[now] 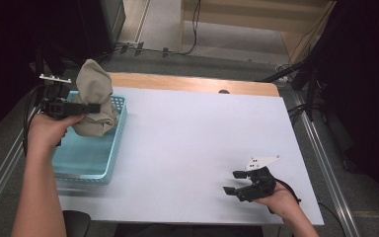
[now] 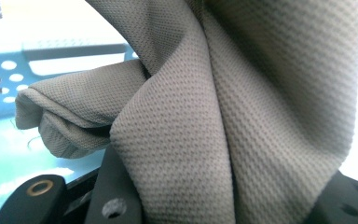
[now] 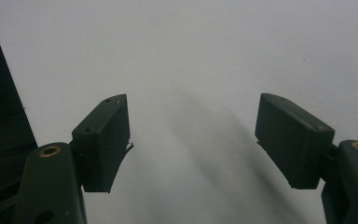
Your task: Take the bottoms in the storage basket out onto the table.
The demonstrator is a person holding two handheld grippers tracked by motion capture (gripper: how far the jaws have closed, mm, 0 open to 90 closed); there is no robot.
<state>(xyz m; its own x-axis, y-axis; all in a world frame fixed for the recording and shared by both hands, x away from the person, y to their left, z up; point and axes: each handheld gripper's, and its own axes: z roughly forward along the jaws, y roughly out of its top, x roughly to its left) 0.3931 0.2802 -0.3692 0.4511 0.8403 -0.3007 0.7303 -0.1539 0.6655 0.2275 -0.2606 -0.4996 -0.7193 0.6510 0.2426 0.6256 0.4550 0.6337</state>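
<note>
Beige knit cloth (image 1: 94, 98), bunched, hangs at upper left of high view over light-blue perforated plastic basket (image 1: 113, 148); your left gripper (image 1: 81, 108) clenches its fold. Right gripper (image 1: 237, 182) rests released, lower right, on white table (image 1: 192, 133), keeping clear.

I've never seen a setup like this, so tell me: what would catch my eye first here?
Probably the bunched beige woven cloth, pinched in the left tool and hanging above the light blue perforated plastic basket at the table's left edge. Next, the right tool, its black jaws apart and holding nothing, low over the bare white table near the front right corner.
</note>
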